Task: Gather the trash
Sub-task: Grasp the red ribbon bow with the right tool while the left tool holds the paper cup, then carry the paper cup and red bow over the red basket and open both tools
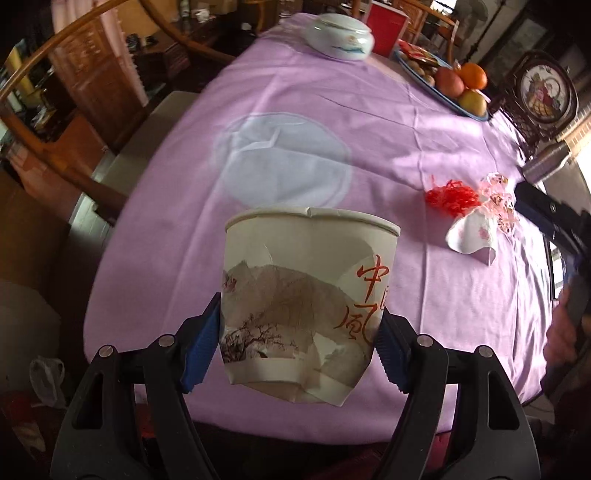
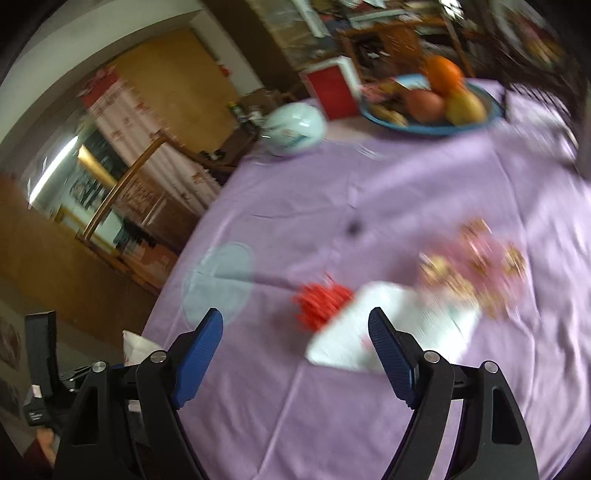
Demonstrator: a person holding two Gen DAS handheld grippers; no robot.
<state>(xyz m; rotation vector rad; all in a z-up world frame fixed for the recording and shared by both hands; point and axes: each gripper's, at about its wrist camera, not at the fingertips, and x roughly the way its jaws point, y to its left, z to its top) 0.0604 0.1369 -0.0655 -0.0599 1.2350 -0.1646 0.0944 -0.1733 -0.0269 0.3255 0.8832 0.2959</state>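
Note:
My left gripper (image 1: 299, 332) is shut on a crumpled paper cup (image 1: 310, 291) printed with a mountain scene and red characters, held above the near edge of the purple-clothed table (image 1: 295, 92). A red shredded scrap (image 1: 448, 195) and a white and pink crumpled wrapper (image 1: 480, 225) lie on the cloth to its right. In the blurred right wrist view, my right gripper (image 2: 295, 347) is open and empty, just above the cloth, with the red scrap (image 2: 321, 302) and the wrapper (image 2: 406, 328) just ahead between its fingers.
A white lidded ceramic jar (image 1: 338, 37), a red box (image 1: 386, 26) and a blue fruit plate (image 1: 454, 88) with an orange and apples stand at the far end. Wooden chairs (image 1: 55, 92) stand to the left. A pale round patch (image 1: 284, 158) marks the cloth.

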